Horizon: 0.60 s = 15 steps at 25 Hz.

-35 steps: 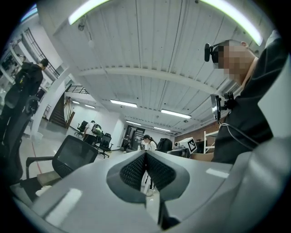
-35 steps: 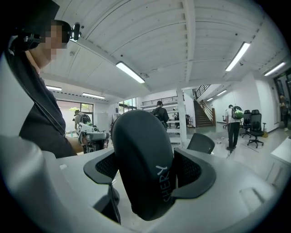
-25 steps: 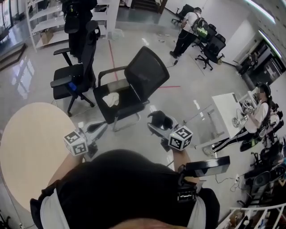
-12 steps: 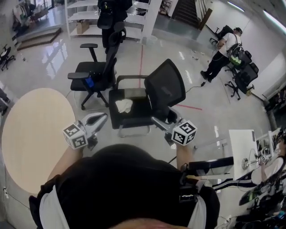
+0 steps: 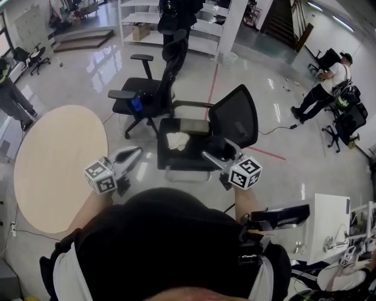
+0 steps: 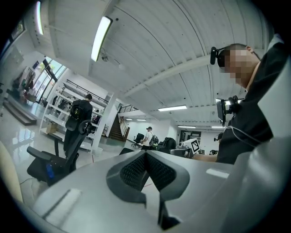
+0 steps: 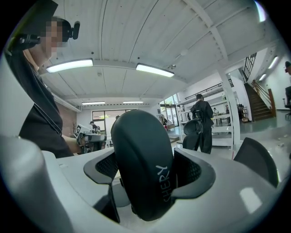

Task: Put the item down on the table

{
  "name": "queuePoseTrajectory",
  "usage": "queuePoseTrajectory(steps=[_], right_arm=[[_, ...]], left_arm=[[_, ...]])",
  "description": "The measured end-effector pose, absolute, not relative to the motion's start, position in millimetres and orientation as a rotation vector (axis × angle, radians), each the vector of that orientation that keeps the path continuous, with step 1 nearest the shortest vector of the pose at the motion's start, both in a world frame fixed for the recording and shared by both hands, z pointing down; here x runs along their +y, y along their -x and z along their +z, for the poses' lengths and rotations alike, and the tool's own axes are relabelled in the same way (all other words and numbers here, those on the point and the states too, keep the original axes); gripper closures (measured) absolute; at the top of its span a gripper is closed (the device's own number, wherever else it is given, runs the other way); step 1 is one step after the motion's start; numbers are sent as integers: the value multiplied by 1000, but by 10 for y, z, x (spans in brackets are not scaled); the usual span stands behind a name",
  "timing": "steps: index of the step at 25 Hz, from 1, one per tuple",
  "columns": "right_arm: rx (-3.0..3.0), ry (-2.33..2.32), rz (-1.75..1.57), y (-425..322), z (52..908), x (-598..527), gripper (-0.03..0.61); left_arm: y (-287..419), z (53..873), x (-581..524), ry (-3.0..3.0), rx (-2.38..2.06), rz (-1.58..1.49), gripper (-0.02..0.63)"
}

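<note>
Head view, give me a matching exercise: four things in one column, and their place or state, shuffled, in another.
1 right gripper
2 left gripper
3 round table
4 white cloth

A on the black chair
B fingers together, empty
C holding a black mouse
D beige, at the person's left

Pairs: 1-C, 2-B, 3-D, 4-A

A glossy grey floor [image 5: 88, 70] is crossed by a red line [image 5: 212, 82]. A round beige table [image 5: 59, 164] is placed at nine o'clock. A black mesh-backed chair [image 5: 235, 117] and a black swivel chair [image 5: 141, 101] are set towards twelve, with white shelving [image 5: 141, 23] beyond. A staircase [image 5: 282, 17] is seen at one o'clock. The white ceiling [image 6: 150, 41] is lit by strip lights [image 6: 101, 37].
</note>
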State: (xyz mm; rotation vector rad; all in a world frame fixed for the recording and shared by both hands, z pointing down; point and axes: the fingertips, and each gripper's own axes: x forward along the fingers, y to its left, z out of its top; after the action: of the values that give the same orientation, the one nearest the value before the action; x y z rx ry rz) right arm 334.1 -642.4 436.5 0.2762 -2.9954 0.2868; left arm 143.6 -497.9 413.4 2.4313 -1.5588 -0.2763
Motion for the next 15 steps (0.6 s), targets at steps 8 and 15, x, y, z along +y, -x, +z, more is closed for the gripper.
queuePoseTrajectory(steps=[8, 15], right_arm=[[-2983, -235, 226, -3369, 4343, -6549, 198], [-3013, -136, 244, -3537, 4348, -6720, 198]], left_arm=[[-1549, 4119, -5125, -2421, -1559, -287, 618], [-1903, 4199, -5300, -2384, -1590, -222, 618]])
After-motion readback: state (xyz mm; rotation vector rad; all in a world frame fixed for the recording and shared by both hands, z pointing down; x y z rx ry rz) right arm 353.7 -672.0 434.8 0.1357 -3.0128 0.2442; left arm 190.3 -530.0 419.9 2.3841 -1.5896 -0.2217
